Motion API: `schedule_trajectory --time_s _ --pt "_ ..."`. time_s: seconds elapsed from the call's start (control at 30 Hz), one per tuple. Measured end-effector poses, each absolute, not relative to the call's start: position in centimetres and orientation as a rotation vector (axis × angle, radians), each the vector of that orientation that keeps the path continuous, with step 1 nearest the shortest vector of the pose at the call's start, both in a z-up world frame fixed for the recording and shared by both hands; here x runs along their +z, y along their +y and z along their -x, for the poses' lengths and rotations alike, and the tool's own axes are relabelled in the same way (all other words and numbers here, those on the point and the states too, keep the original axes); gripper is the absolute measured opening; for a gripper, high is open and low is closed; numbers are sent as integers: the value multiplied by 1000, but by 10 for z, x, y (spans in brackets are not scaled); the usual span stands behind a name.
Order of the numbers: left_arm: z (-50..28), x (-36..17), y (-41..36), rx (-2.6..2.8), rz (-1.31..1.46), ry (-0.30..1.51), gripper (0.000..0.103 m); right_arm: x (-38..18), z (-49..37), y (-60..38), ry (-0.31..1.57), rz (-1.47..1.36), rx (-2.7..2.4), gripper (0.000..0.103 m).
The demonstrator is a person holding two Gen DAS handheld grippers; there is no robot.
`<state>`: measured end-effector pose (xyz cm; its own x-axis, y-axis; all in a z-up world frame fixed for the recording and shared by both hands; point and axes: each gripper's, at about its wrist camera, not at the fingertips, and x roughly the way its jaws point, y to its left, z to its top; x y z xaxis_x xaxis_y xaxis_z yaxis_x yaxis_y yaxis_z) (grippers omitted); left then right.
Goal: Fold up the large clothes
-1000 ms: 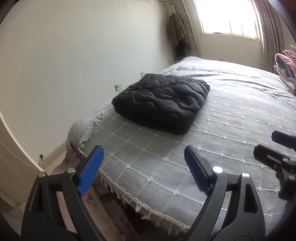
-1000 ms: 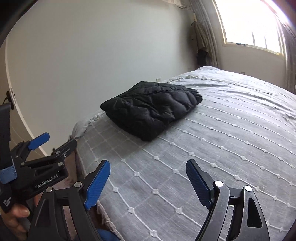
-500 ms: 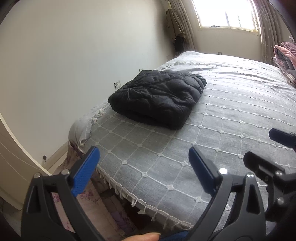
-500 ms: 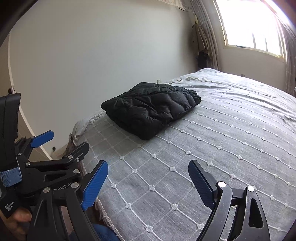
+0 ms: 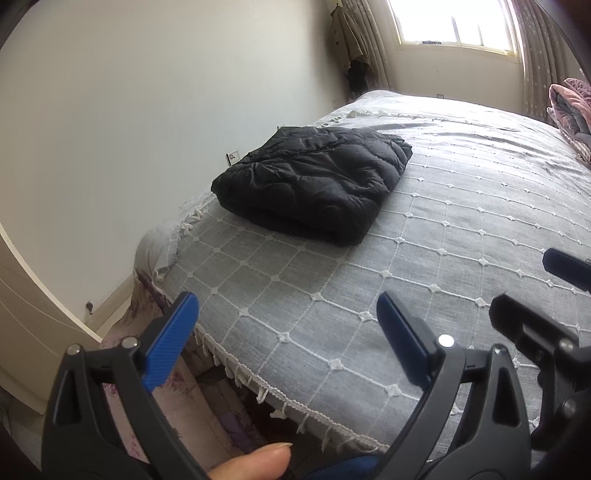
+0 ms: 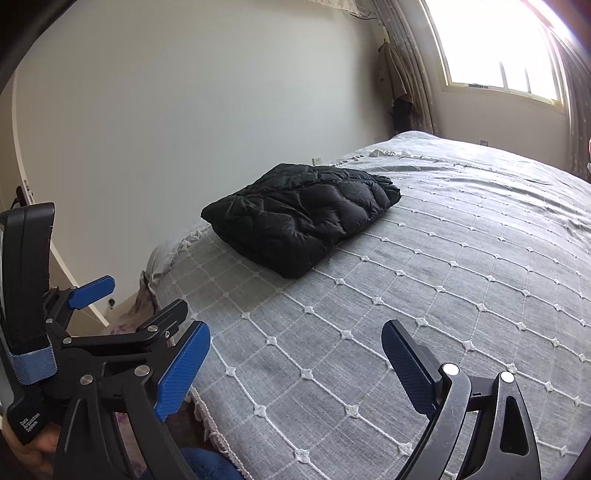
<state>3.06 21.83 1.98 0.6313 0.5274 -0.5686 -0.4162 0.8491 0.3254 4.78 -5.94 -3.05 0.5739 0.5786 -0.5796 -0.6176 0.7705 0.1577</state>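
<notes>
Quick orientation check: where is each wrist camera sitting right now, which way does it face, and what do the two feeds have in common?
Left wrist: over the bed's near edge, facing the folded black puffer jacket; left gripper open, a fingertip below, right gripper's tips at right.
Right wrist: beside it, facing the same way; right gripper open, left gripper at lower left.
Shared: jacket, grey bedspread, window.

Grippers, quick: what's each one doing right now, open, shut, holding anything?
Left gripper: jaws wide open, holding nothing, above the bed's near edge.
Right gripper: jaws wide open, empty too; the folded black puffer jacket lies untouched ahead.
</notes>
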Motion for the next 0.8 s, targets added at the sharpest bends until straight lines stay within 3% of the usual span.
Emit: schedule_trajectory --time_s 0.8 --pt "-31 17 215 547 -173 706 97 -31 -46 -60 660 79 682 95"
